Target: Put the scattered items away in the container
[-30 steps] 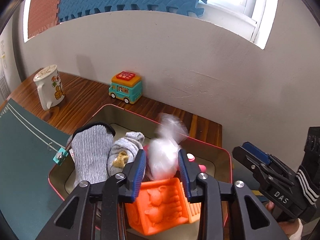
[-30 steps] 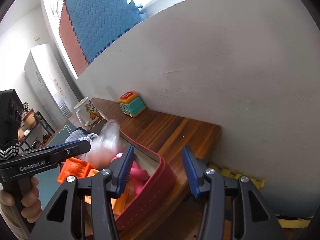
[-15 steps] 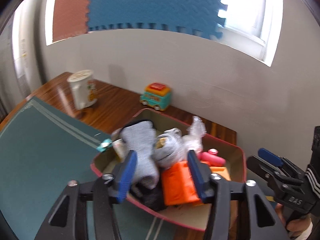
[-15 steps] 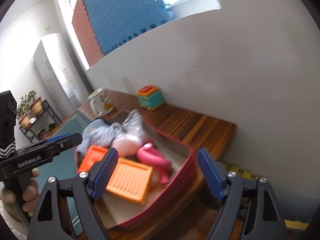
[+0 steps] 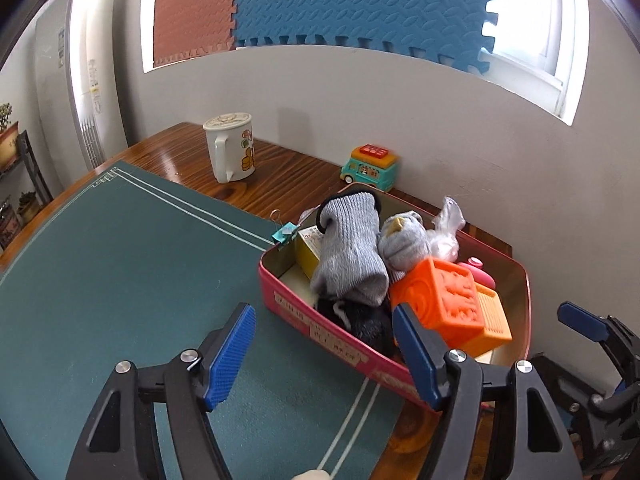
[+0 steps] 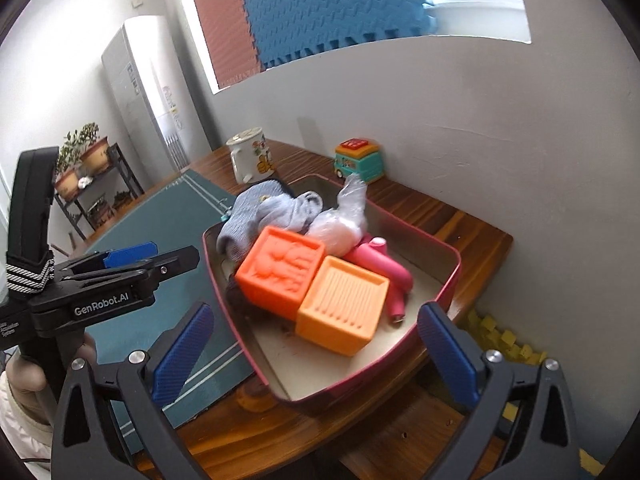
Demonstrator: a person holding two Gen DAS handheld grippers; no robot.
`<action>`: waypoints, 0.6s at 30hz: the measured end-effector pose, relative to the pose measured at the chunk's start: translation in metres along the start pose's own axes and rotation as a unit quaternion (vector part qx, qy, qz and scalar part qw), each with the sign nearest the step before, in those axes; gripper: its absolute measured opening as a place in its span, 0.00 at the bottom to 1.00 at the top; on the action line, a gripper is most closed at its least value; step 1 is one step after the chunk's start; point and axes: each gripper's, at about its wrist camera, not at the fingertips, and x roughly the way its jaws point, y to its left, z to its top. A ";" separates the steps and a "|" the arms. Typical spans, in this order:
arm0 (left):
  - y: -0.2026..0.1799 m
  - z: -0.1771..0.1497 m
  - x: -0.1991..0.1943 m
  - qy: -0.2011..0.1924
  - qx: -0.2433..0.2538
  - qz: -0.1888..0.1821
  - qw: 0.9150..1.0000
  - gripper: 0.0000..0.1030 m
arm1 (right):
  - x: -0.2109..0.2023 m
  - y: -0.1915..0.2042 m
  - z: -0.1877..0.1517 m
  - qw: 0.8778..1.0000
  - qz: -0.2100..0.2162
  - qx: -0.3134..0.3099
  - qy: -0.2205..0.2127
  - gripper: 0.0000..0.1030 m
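Note:
A red tin (image 5: 320, 328) (image 6: 448, 276) holds a grey sock (image 5: 352, 252) (image 6: 256, 216), a rolled grey sock (image 5: 404, 240), a clear plastic bag (image 5: 444, 236) (image 6: 344, 220), an orange cube (image 5: 444, 296) (image 6: 284, 272), a paler orange block (image 6: 344, 304) and a pink item (image 6: 380, 264). A teal binder clip (image 5: 285, 232) lies at the tin's far left corner. My left gripper (image 5: 324, 352) hovers before the tin's near wall, jaws opening and gripping nothing. My right gripper (image 6: 316, 354) hangs over the tin's near corner, jaws opening wide and holding nothing.
A white cartoon mug (image 5: 232, 148) (image 6: 250, 156) and a teal toy bus (image 5: 370, 166) (image 6: 358, 160) stand on the wooden table by the wall. A green mat (image 5: 120, 260) covers the table left of the tin. The table edge runs just right of the tin.
Both grippers have drawn back from the tin and their jaws have spread wider. The clear bag that was between the left jaws now rests in the tin.

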 end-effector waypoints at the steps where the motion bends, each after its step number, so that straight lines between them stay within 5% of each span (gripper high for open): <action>1: -0.001 -0.001 -0.003 -0.002 0.003 -0.001 1.000 0.72 | 0.000 0.001 -0.001 1.000 -0.003 0.000 0.003 0.99; 4: -0.006 -0.006 -0.011 -0.011 0.013 0.001 1.000 0.85 | -0.002 0.003 -0.003 1.000 -0.012 0.002 0.008 0.99; 18: -0.021 -0.010 -0.031 -0.028 0.030 0.002 0.999 0.87 | -0.023 0.009 -0.009 0.997 -0.074 -0.020 -0.006 0.99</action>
